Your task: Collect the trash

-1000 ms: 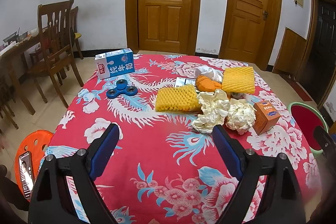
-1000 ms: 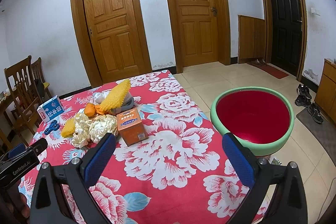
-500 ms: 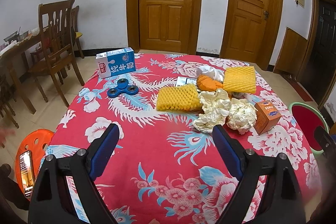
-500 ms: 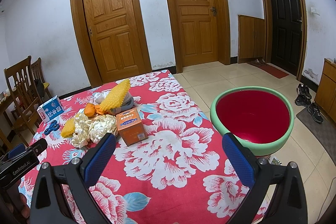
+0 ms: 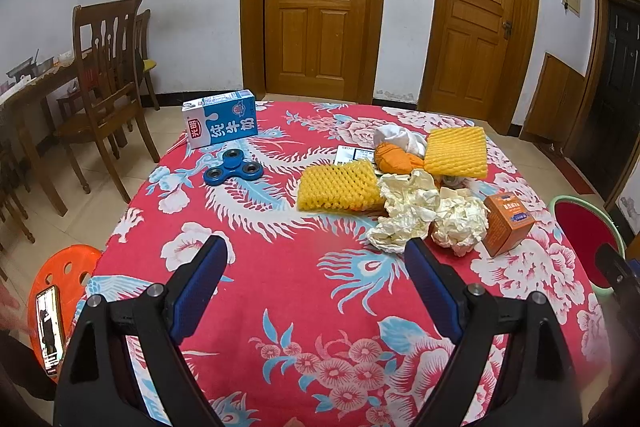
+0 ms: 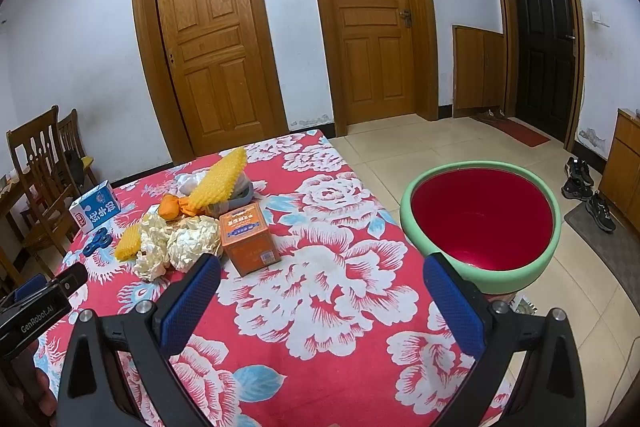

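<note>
- Left gripper (image 5: 314,263) hovers over the red floral tablecloth (image 5: 280,267), jaws spread wide, holding nothing.
- Right gripper (image 6: 320,281) is the same: wide open, empty, with the green-rimmed red basin (image 6: 480,223) just off the table edge ahead.
- The trash sits mid-table: two crumpled paper balls (image 5: 424,211) touching, yellow foam nets (image 5: 340,185) beside them, an orange box (image 5: 508,223) at their right.
- Nothing lies between the left fingers and the paper.
- Farther back are a blue spinner (image 5: 233,169) and a milk carton (image 5: 220,119) printed "纯牛奶".
- "GenRobot.AI" reads on the left gripper's body in the right view.
</note>
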